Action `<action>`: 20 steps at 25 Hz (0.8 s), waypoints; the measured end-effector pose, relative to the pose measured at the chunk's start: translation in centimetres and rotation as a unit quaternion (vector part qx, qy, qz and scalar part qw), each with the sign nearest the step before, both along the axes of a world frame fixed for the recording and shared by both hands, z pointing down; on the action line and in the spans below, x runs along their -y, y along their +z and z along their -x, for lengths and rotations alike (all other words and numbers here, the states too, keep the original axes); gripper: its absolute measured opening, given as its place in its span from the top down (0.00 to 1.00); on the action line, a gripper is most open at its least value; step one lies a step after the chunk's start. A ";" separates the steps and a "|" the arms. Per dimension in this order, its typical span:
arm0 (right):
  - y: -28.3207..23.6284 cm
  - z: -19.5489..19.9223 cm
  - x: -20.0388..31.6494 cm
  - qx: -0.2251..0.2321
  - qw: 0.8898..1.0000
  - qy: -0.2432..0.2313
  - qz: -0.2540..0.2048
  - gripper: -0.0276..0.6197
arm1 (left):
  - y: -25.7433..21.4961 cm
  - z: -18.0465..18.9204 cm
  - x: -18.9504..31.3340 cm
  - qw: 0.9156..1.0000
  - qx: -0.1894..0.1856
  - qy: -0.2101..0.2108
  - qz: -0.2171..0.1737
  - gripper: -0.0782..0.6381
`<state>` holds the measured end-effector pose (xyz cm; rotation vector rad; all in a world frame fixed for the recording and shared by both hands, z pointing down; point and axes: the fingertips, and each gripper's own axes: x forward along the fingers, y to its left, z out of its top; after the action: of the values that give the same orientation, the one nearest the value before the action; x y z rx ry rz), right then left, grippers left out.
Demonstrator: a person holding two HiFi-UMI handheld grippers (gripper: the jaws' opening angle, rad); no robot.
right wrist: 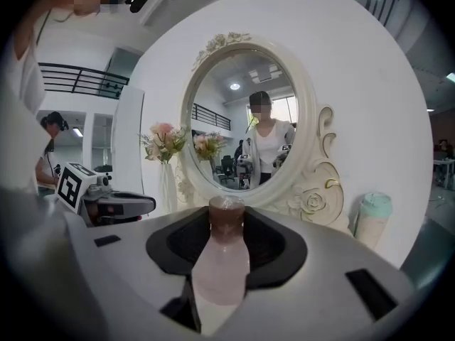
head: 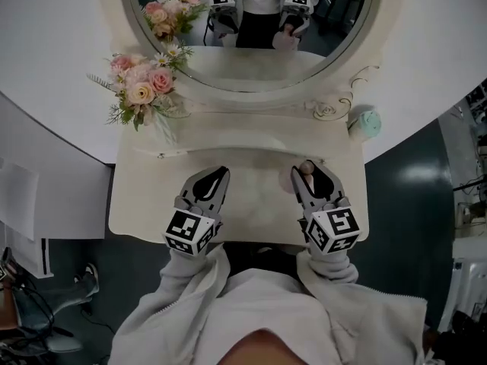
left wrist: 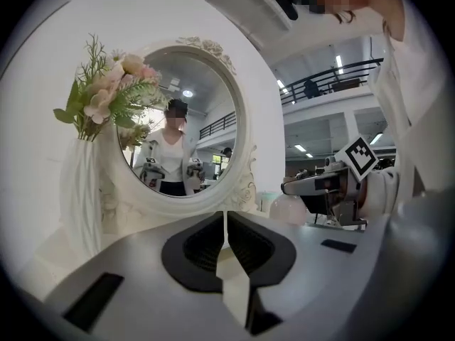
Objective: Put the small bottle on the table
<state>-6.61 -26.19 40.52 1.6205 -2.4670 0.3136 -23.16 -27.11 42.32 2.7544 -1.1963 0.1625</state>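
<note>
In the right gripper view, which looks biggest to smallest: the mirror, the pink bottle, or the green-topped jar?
1. Mirror
2. Pink bottle, but it is very near the camera, so its place above the jar is unsure
3. Green-topped jar

Cream-white dressing table with curved edges (head: 255, 200), glossy top, mostly bare in the near and middle part. Along the far edge stands an oval mirror in an ornate white carved frame (head: 228, 67), its base with a rose ornament touching the tabletop at far right. At far left, just beside the mirror frame, a tall white ribbed vase (head: 163, 128) stands upright, holding pink and cream artificial flowers (head: 141, 82). At the far right corner, near the mirror base, an upright small cylindrical container with a mint-green lid (head: 367, 122).
</note>
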 end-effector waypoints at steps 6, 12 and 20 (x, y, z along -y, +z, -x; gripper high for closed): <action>0.2 -1.2 -1.1 -0.002 0.999 0.051 -0.001 0.71 | 0.4 -1.4 0.4 0.999 -0.001 0.051 0.002 0.85; 0.4 -2.5 -2.4 -0.006 0.996 0.094 -0.002 0.71 | 1.0 -2.6 0.4 0.996 -0.001 0.093 0.006 0.85; 0.4 -4.7 -2.0 -0.011 0.993 0.119 -0.004 0.71 | 1.0 -4.6 0.5 0.992 0.003 0.126 0.007 0.85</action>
<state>-1.90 -24.18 40.94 1.9123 -2.2632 0.3161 -18.51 -27.58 43.28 2.8852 -0.8395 0.2047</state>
